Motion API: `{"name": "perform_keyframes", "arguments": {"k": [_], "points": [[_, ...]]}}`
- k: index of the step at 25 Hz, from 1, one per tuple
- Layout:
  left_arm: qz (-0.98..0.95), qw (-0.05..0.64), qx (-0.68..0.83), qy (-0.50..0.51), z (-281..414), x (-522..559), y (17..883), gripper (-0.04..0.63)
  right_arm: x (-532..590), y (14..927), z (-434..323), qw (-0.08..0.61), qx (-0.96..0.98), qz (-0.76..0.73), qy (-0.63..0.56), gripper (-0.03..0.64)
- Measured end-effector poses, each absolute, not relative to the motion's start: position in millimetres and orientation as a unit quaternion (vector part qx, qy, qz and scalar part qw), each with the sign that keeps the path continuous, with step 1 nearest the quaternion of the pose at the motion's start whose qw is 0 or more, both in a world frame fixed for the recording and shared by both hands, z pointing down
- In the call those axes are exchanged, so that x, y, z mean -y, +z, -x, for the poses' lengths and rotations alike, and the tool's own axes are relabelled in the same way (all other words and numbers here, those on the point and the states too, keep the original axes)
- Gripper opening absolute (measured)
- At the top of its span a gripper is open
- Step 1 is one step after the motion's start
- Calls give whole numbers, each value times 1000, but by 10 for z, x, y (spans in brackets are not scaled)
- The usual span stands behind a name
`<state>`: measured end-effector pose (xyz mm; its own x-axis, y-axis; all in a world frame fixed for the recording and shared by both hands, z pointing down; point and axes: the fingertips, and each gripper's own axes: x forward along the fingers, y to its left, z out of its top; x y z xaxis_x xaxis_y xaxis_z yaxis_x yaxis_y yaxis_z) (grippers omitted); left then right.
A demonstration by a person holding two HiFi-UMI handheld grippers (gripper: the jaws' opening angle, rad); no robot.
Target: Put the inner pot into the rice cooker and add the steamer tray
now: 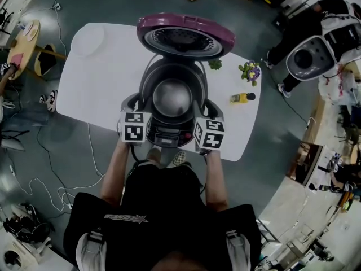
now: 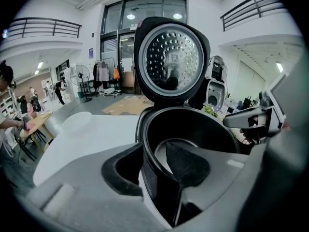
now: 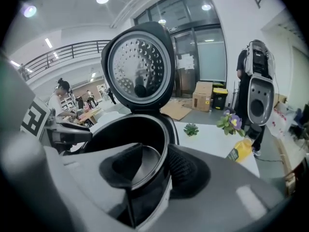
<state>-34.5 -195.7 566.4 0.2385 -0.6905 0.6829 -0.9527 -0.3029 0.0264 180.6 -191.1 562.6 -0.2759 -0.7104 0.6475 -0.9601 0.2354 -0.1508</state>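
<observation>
Step in hand: seating the inner pot (image 1: pixel 172 97). It sits down inside the rice cooker (image 1: pixel 169 133), whose lid (image 1: pixel 186 35) stands raised behind it.

I read the left hand-held gripper (image 2: pixel 153 164) as straddling the pot's left rim, one pad outside the wall and one inside. The pads stand apart and neither presses on the wall. The right hand-held gripper (image 3: pixel 155 170) straddles the right rim the same way, jaws wide and slack, gripping nothing.

I judge the first step complete.

Next move:
1. Lift both grippers straight up, clear of the rim, without dragging the pot.
2. Reach to the far left corner of the tabletop (image 1: pixel 107 89) for the round white piece there, probably the steamer tray (image 1: pixel 90 38).
3. Lower it level into the pot.
</observation>
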Motion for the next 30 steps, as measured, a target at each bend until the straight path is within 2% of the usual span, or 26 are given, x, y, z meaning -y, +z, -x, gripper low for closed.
{"name": "perform_keyframes", "arguments": {"k": [6, 15, 20, 24, 30], "points": [[-760, 201, 562, 257, 287, 1863, 5386, 158, 1827, 5310, -1851, 198, 774, -554, 233, 167], [-779, 122, 584, 196, 93, 1536, 4659, 158, 1497, 4584, -1935, 137, 815, -547, 135, 166], [-790, 70, 590, 155, -56, 1235, 4202, 123, 1197, 4135, -2062, 102, 827, -549, 66, 164], [-795, 40, 590, 132, -199, 970, 3962, 101, 900, 3880, -2222, 82, 824, -560, 24, 120], [-800, 36, 584, 133, -434, 576, 3997, 55, 474, 3845, -2449, 67, 818, -571, 18, 64]]}}
